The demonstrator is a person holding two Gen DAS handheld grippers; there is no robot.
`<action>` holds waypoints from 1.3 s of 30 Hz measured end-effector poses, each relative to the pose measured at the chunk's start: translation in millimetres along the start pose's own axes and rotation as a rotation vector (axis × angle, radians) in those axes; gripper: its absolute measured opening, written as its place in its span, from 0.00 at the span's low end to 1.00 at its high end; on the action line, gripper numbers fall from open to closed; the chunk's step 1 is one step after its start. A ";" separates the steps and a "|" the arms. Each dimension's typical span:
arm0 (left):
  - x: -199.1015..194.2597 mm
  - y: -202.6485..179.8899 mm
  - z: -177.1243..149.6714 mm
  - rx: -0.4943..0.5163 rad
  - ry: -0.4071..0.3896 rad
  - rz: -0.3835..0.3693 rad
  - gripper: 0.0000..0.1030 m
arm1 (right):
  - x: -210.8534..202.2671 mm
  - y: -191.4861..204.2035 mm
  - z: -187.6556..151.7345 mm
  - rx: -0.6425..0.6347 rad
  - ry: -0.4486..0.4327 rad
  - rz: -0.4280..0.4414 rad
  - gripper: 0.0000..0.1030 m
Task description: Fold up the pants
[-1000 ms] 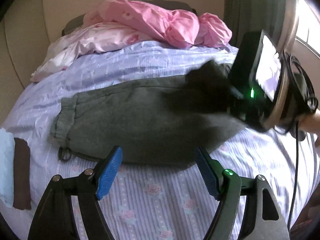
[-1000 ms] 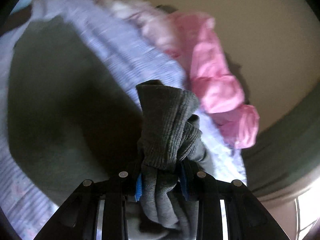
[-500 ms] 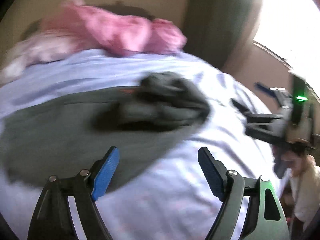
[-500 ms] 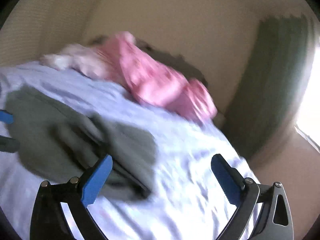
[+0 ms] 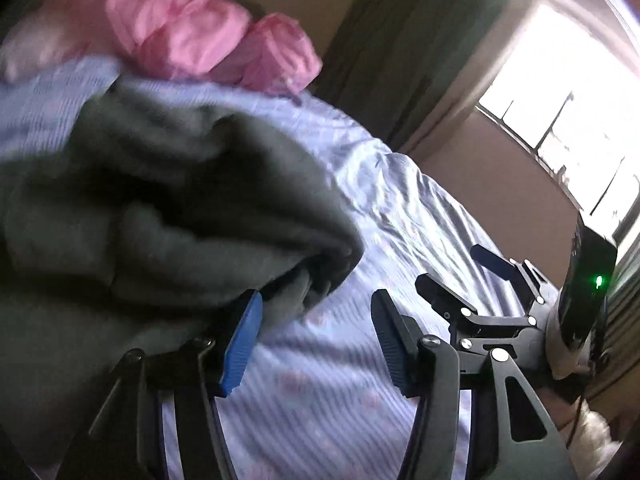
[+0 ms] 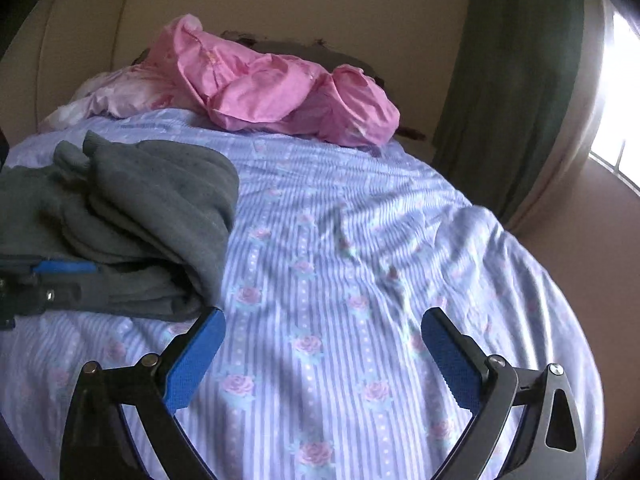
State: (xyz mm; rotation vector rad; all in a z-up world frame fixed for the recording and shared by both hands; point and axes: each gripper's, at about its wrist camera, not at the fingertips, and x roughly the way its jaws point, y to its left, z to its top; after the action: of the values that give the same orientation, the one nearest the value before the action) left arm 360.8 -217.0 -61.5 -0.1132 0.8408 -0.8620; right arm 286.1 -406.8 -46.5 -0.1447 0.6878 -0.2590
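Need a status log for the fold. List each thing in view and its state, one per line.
pants: grey, folded over into a loose heap on the bed, ungripped
left gripper: open, beside the heap's edge
right gripper: open, empty, over bare sheet
bed sheet: wrinkled
pink bedding: crumpled at the head of the bed
curtain: hanging beside the window

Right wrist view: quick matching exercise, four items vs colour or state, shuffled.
Items:
1. pants
2. bedsheet
3. crumpled cloth
4. right gripper

States:
A. pink, bunched at the far end of the bed
B. jaws open, nothing between them
C. grey, heaped in folds on the left
D. lilac stripes with roses

Pairs: 1-C, 2-D, 3-A, 4-B
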 end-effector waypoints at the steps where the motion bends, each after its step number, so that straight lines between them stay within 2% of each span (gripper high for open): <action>1: 5.7 -2.1 0.2 0.010 0.013 0.012 0.53 | 2.1 -2.4 -1.0 0.013 -0.001 0.001 0.96; 5: 21.7 -7.0 5.8 0.025 0.023 0.023 0.51 | 7.8 -10.7 -2.9 0.068 0.002 0.027 0.96; 9: 48.2 6.6 13.1 -0.032 0.051 0.067 0.47 | 11.9 -13.5 -2.7 0.090 -0.003 0.037 0.95; 11: 58.3 13.9 15.3 -0.060 0.048 0.079 0.47 | 13.0 -15.9 -3.2 0.093 -0.003 0.017 0.91; 15: 69.4 12.9 24.6 -0.091 0.025 0.081 0.46 | 12.2 -24.3 -4.4 0.129 -0.005 0.014 0.91; 16: 69.5 9.6 24.2 -0.090 0.014 0.078 0.42 | 12.2 -26.3 -4.8 0.137 -0.005 0.017 0.91; 17: 67.9 6.8 22.4 -0.085 0.008 0.065 0.32 | 12.3 -28.5 -5.1 0.144 -0.004 0.014 0.91; 19: 62.9 -0.5 16.9 -0.048 -0.005 0.073 0.24 | 12.9 -32.3 -4.3 0.154 -0.001 0.010 0.91; 20: 60.9 -3.2 13.9 -0.013 -0.010 0.090 0.15 | 12.4 -34.4 -3.2 0.164 -0.005 0.021 0.85; 22: 56.5 -4.2 7.8 0.021 -0.009 0.089 0.14 | 11.9 -37.6 1.0 0.180 -0.015 0.067 0.80; 24: 50.3 -2.6 2.8 0.019 -0.007 0.062 0.12 | 11.2 -37.4 8.2 0.190 -0.018 0.162 0.80; 27: 38.7 -5.3 -5.7 0.040 -0.020 0.046 0.11 | 12.7 -24.0 25.4 0.122 0.017 0.364 0.80; 29: 35.7 -6.8 -10.6 0.062 -0.027 0.048 0.11 | 16.3 -6.4 37.8 0.020 0.060 0.435 0.80; 31: 37.6 -7.9 -13.2 0.066 -0.025 0.042 0.10 | 20.5 13.0 49.3 -0.082 0.091 0.451 0.71; 33: 38.1 -6.2 -17.7 0.050 -0.021 0.026 0.10 | 32.9 32.0 59.8 -0.169 0.153 0.440 0.71; 35: 35.5 -5.3 -22.0 0.045 -0.027 0.016 0.10 | 45.6 45.4 66.2 -0.211 0.194 0.400 0.70; 37: 41.7 -4.0 -14.5 0.065 -0.031 0.024 0.09 | 55.3 56.3 69.7 -0.249 0.226 0.416 0.70; 39: 40.2 -7.3 -17.9 0.099 -0.035 0.044 0.09 | 68.8 63.0 74.9 -0.241 0.254 0.391 0.70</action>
State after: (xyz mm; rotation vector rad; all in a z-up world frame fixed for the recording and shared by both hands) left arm 358.3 -246.2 -95.2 -0.0224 0.7640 -0.8561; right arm 397.2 -362.5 -44.6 -0.2055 0.9821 0.1851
